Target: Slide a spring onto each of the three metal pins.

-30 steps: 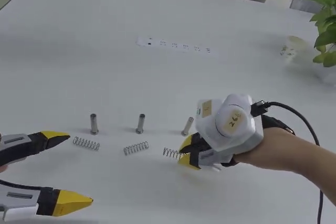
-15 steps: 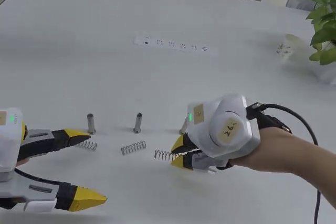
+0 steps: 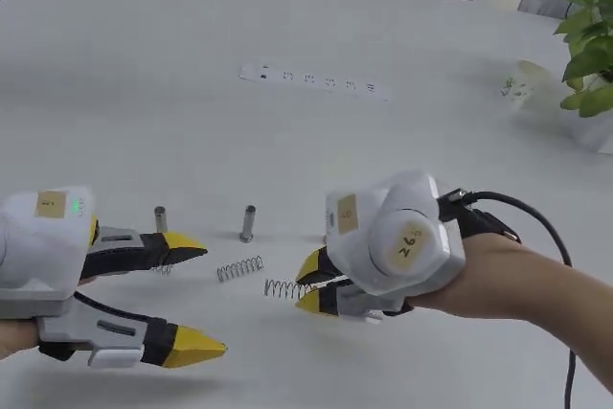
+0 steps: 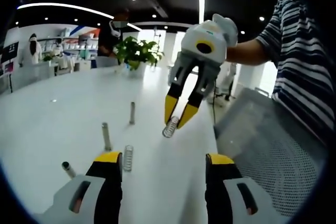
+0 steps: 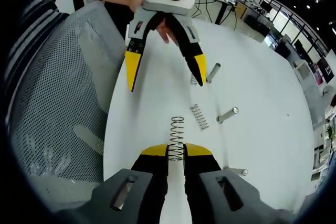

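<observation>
Toward the near edge of the table [image 3: 144, 64] on the left, your left gripper [image 3: 203, 299] hangs with its jaws spread wide and nothing between them. Just past its upper jaw stands the left pin [image 3: 160, 217], bare. The left spring [image 3: 163, 267] lies flat in front of that pin, half tucked under that jaw.

Moving right, the middle spring [image 3: 239, 268] lies on the table too, just in front of the middle pin [image 3: 249, 222], which is upright and also bare.

Then comes the third spring [image 3: 283, 287]. Your right gripper [image 3: 316, 284] has it pinched by one end between the yellow tips, and the rest sticks out toward the left. From the left gripper view it looks lifted clear of the table. The right pin [image 4: 132, 113] is just behind that gripper, nearly hidden in the head view, and it has nothing on it either.

So progress-wise I'd call it zero out of three. One spring is picked up but not on a pin, and the other two haven't been touched. All three pins are left to do, and the right one looks like the obvious first go.
</observation>
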